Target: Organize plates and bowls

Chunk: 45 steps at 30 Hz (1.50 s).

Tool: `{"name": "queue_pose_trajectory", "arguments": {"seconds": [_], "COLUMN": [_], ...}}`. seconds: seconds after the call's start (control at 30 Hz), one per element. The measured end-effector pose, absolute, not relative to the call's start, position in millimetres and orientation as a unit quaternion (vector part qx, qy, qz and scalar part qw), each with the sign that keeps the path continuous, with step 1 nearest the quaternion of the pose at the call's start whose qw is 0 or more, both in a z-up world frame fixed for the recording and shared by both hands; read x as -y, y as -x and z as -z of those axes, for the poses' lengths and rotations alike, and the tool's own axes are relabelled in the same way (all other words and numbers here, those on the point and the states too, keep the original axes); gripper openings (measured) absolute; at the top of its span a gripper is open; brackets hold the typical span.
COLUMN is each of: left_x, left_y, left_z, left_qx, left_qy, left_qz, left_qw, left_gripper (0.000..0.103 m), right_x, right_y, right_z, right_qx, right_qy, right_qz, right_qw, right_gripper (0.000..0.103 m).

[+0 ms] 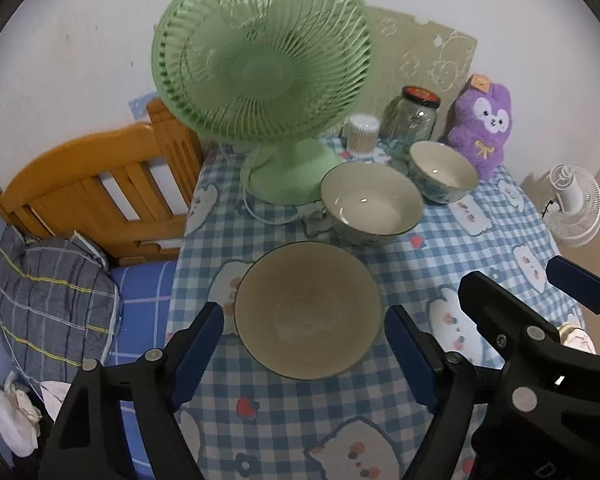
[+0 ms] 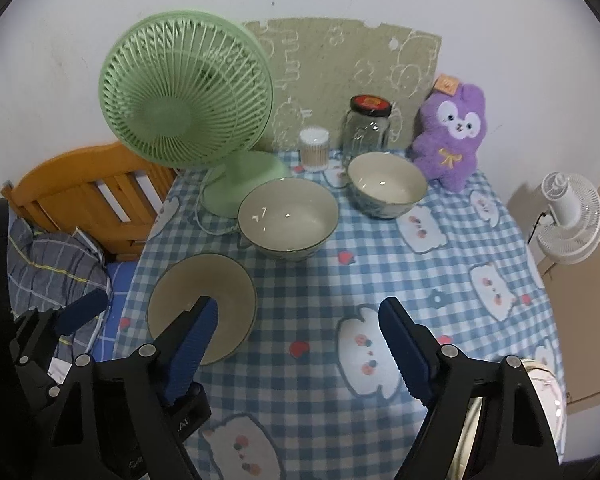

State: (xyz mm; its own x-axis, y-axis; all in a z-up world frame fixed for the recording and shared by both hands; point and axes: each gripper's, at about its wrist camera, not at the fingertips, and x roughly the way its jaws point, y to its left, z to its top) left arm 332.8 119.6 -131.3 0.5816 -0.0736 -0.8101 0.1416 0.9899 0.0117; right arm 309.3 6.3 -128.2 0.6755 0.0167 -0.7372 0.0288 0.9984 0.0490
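Observation:
On the blue checked tablecloth (image 2: 380, 276) lie a shallow beige plate (image 1: 308, 308) (image 2: 188, 284), a large white bowl (image 1: 372, 204) (image 2: 288, 218) behind it, and a smaller patterned bowl (image 1: 444, 174) (image 2: 386, 184) further back right. My left gripper (image 1: 306, 346) is open above the plate's near side, with a finger on each side of it and neither touching. My right gripper (image 2: 300, 344) is open over bare cloth to the right of the plate; its left finger hides part of the plate. Each gripper also shows in the other's view: the right gripper (image 1: 540, 292) and the left gripper (image 2: 60, 320).
A green desk fan (image 1: 260, 60) stands at the back left, with its cord on the cloth. A cotton-swab tub (image 2: 314, 148), a glass jar (image 2: 366, 126) and a purple plush toy (image 2: 450, 136) line the wall. A wooden bed headboard (image 1: 100, 188) is left of the table and a white fan (image 2: 568, 216) is to the right.

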Motion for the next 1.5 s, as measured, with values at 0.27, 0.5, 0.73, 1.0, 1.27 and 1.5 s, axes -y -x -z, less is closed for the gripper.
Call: {"name": "queue_pose_trajectory", "arguments": {"seconds": [0.27, 0.5, 0.73, 1.0, 1.27, 1.5], "left_x": [-135.2, -142.1, -147.3, -154.2, -157.2, -150.6], "left_y": [-360.3, -372.5, -380.4, -386.1, -385.0, -373.5], "left_z": [167.6, 193.7, 215.0, 227.8, 229.0, 223.4], "left_qx": [-0.480, -0.495, -0.514, -0.533, -0.542, -0.538], "left_qy": [-0.031, -0.019, -0.017, -0.008, -0.006, -0.011], "left_qz": [0.041, 0.044, 0.041, 0.042, 0.043, 0.049], "left_qw": [0.876, 0.868, 0.856, 0.845, 0.840, 0.842], "left_gripper": [0.072, 0.063, 0.041, 0.019, 0.012, 0.013], "right_x": [-17.3, -29.4, -37.0, -47.4, -50.6, -43.6], "right_y": [-343.2, -361.9, -374.8, -385.9, -385.1, -371.7], "right_z": [168.1, 194.1, 212.7, 226.0, 226.8, 222.0], "right_qx": [-0.430, -0.450, -0.462, -0.487, -0.492, -0.490], "right_qy": [-0.042, -0.036, -0.026, -0.019, -0.011, -0.015], "right_qz": [-0.009, -0.012, -0.019, -0.039, -0.032, -0.028], "right_qw": [0.902, 0.892, 0.886, 0.872, 0.870, 0.871], "right_gripper": [0.072, 0.064, 0.048, 0.019, 0.011, 0.011]}}
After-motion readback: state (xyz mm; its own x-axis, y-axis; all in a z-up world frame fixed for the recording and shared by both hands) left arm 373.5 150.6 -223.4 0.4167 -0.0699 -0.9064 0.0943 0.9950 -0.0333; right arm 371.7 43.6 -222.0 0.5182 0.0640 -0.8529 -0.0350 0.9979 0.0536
